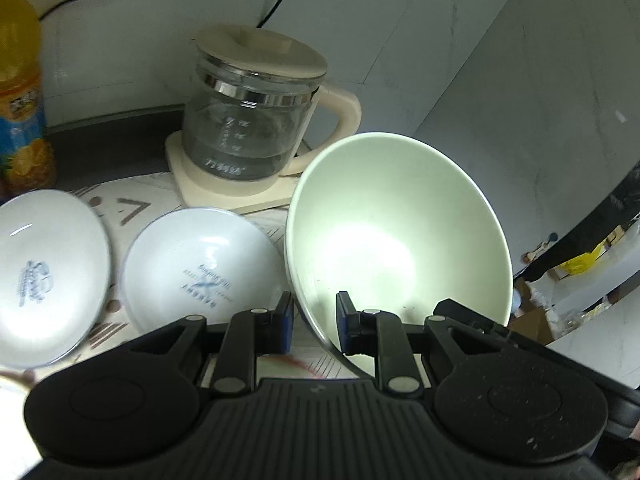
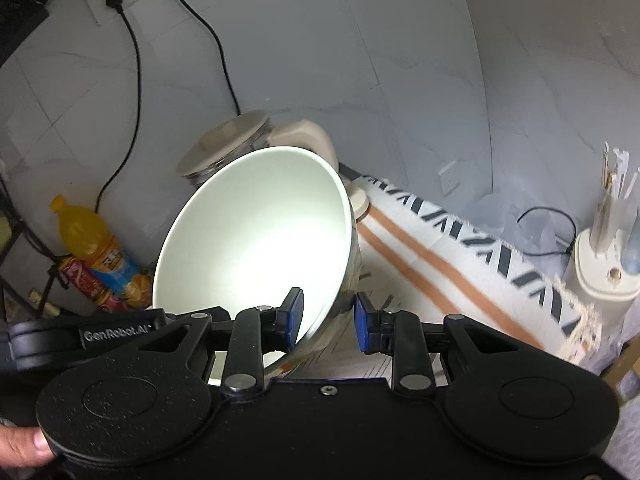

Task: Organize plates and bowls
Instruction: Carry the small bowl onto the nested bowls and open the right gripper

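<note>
A large pale green bowl hangs tilted above the patterned cloth, its opening turned toward both cameras. My left gripper is shut on its lower left rim, one finger inside and one outside. My right gripper is shut on the lower right rim of the same bowl. Two white dishes with blue print, one at the far left and one beside it, rest on the cloth left of the bowl.
A glass kettle on a cream base stands behind the bowl by the wall. An orange juice bottle stands at the far left, with a red can next to it. Black cords hang from wall sockets. A white stand sits at the right.
</note>
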A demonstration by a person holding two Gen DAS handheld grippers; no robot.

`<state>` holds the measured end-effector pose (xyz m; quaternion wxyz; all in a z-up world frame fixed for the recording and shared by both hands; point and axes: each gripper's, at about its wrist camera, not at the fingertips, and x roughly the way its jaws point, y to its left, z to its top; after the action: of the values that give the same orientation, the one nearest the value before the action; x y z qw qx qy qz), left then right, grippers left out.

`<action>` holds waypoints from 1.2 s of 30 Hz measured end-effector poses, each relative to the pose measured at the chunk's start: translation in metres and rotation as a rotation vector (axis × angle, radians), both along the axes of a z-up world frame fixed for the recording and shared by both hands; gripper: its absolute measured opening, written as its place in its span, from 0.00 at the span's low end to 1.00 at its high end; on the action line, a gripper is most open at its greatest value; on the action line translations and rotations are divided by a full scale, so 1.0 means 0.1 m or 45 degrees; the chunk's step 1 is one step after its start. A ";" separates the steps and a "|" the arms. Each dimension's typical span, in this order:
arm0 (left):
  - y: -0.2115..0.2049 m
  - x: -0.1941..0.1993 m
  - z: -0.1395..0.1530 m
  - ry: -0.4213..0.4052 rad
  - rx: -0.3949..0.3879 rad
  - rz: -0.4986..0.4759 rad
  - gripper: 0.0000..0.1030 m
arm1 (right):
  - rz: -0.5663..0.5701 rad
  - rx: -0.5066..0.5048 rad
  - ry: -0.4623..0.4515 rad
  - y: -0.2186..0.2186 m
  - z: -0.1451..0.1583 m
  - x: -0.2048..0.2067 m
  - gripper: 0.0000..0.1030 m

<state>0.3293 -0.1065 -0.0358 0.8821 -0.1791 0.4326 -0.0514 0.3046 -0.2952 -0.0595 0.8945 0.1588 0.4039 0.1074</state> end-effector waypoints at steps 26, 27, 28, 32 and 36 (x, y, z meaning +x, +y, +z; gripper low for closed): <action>0.42 -1.15 -0.30 0.110 -0.034 0.024 0.20 | 0.103 -0.023 0.002 0.45 -0.08 -0.98 0.26; 0.44 -1.16 -0.31 0.118 -0.032 0.026 0.20 | 0.112 -0.028 0.007 0.47 -0.11 -0.99 0.26; 0.45 -1.17 -0.33 0.127 -0.028 0.027 0.20 | 0.121 -0.033 0.014 0.48 -0.14 -1.00 0.26; 0.48 -1.17 -0.38 0.169 0.010 0.043 0.20 | 0.139 -0.039 0.060 0.54 -0.27 -1.04 0.26; 0.51 -1.15 -0.44 0.196 0.039 0.056 0.23 | 0.161 -0.047 0.081 0.60 -0.36 -1.04 0.26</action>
<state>0.2143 -0.0557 -0.0794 0.8499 -0.1783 0.4958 -0.0114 0.2009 -0.2350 -0.0959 0.8755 0.1196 0.4431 0.1511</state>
